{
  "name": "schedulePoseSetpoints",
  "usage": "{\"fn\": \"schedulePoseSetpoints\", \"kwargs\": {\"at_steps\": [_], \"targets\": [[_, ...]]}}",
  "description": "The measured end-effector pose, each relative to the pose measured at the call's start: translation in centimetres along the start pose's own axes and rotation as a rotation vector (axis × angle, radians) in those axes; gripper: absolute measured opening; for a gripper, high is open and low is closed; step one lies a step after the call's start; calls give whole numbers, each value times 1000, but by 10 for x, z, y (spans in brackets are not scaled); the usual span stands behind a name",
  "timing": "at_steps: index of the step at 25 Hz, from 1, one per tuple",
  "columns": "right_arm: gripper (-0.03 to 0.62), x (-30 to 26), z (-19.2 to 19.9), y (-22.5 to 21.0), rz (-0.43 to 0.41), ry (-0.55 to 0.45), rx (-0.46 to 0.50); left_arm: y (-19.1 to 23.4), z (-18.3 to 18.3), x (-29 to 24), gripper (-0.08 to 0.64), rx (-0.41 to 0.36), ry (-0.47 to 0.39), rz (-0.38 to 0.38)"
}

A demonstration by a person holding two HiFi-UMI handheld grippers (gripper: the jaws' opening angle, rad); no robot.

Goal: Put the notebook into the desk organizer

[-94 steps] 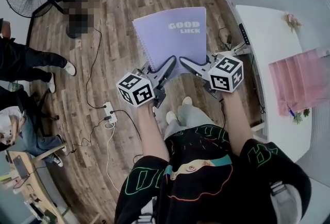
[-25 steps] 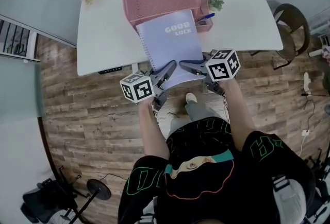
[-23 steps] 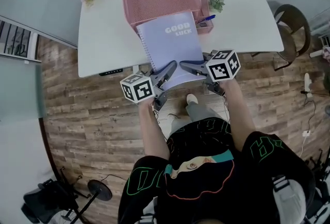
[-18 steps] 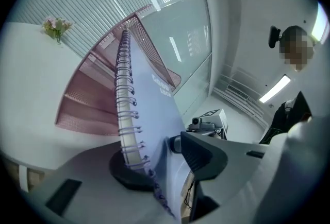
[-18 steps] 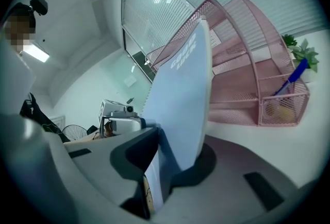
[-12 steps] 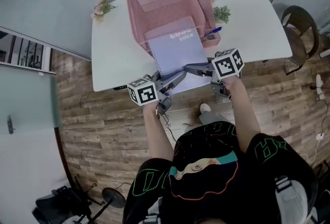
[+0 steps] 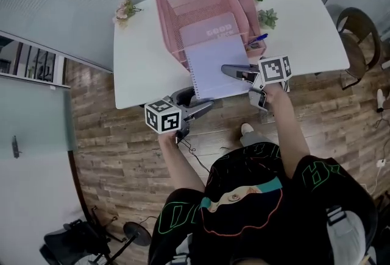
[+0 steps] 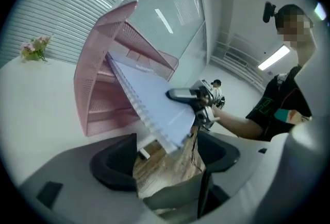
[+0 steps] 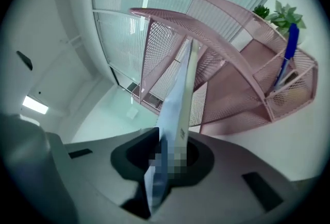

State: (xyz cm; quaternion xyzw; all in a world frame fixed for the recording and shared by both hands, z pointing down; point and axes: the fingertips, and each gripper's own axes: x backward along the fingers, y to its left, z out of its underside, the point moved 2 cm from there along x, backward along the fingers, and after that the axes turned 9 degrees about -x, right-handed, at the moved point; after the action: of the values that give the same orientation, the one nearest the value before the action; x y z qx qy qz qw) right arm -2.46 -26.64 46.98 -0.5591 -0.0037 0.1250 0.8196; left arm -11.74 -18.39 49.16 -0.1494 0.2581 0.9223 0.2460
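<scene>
A lavender spiral notebook (image 7: 213, 58) leans with its far end inside the pink mesh desk organizer (image 7: 183, 2) on the white desk. My right gripper (image 7: 228, 69) is shut on the notebook's near right edge, its jaws closing a little tighter; in the right gripper view the notebook's edge (image 9: 179, 107) stands upright between that right gripper's (image 9: 170, 158) pads. My left gripper (image 7: 196, 103) hangs off the desk's front edge, below and left of the notebook, its jaws opening wide with nothing between them. From the left gripper (image 8: 165, 153) the notebook (image 8: 149, 97) slants up into the organizer (image 8: 98, 73).
The white desk (image 7: 143, 72) ends just behind my left gripper, with wood floor below. A blue pen (image 7: 256, 38) stands in the organizer's right-hand cup. Small plants (image 7: 264, 15) and a flower sprig (image 7: 126, 9) sit beside the organizer. A chair (image 7: 356, 26) stands at the right.
My left gripper has let go of the notebook, opened wide and drawn back down-left. The right gripper has carried the notebook farther into the organizer.
</scene>
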Motion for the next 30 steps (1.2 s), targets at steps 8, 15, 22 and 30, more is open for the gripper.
{"fn": "schedulePoseSetpoints", "kwargs": {"at_steps": [8,15,22,30], "targets": [[75,-13,-18,6,64,-41,21,-44,1,-18,81,-167,63,129],[224,-19,-22,14,150,-6,121,-40,-22,-42,4,-255,60,57],[252,4,-15,5,352,48,194,-52,-32,-52,-6,-287,37,125],[262,43,-4,8,523,124,356,-52,-30,-53,-5,-277,33,139]]}}
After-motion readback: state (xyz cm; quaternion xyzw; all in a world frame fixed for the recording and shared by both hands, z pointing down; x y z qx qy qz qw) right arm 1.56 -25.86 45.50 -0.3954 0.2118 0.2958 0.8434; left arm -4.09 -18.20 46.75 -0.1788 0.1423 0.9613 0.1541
